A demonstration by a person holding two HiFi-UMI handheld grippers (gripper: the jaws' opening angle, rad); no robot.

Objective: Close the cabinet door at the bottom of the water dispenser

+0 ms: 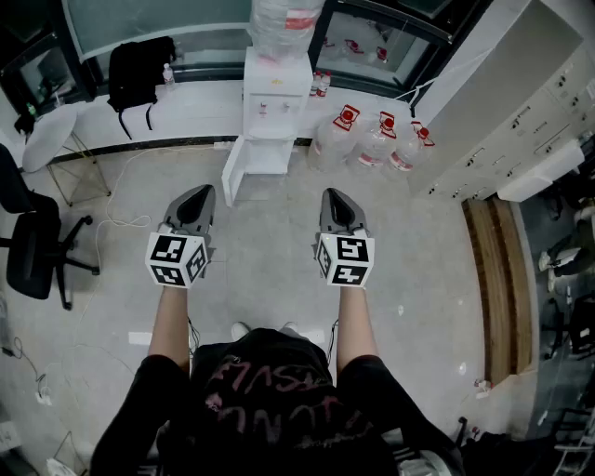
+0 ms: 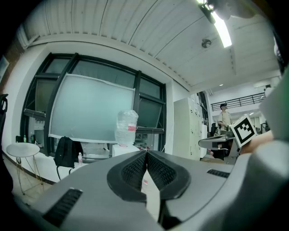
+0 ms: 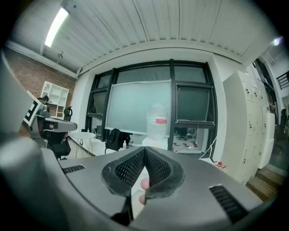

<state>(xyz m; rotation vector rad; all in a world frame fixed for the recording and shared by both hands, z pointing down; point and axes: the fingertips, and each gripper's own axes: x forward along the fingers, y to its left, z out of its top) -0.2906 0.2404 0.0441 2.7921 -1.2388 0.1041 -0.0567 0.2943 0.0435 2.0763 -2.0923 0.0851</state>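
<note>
The white water dispenser (image 1: 276, 100) stands against the far wall with a clear bottle (image 1: 284, 23) on top. Its bottom cabinet door (image 1: 232, 171) hangs open, swung out to the left of the cabinet opening (image 1: 270, 158). My left gripper (image 1: 199, 193) and right gripper (image 1: 333, 196) are held side by side over the floor, well short of the dispenser, both pointing at it. Both are shut with nothing between the jaws. In the left gripper view the dispenser's bottle (image 2: 127, 127) shows beyond the closed left gripper (image 2: 146, 152). In the right gripper view the bottle (image 3: 157, 121) rises above the closed right gripper (image 3: 144, 149).
Several full water jugs (image 1: 376, 139) sit on the floor right of the dispenser. A black backpack (image 1: 139, 70) rests on the ledge at left, near a round white table (image 1: 51, 125) and a black office chair (image 1: 33, 251). White lockers (image 1: 521, 130) line the right side. A person (image 2: 223, 118) stands far off.
</note>
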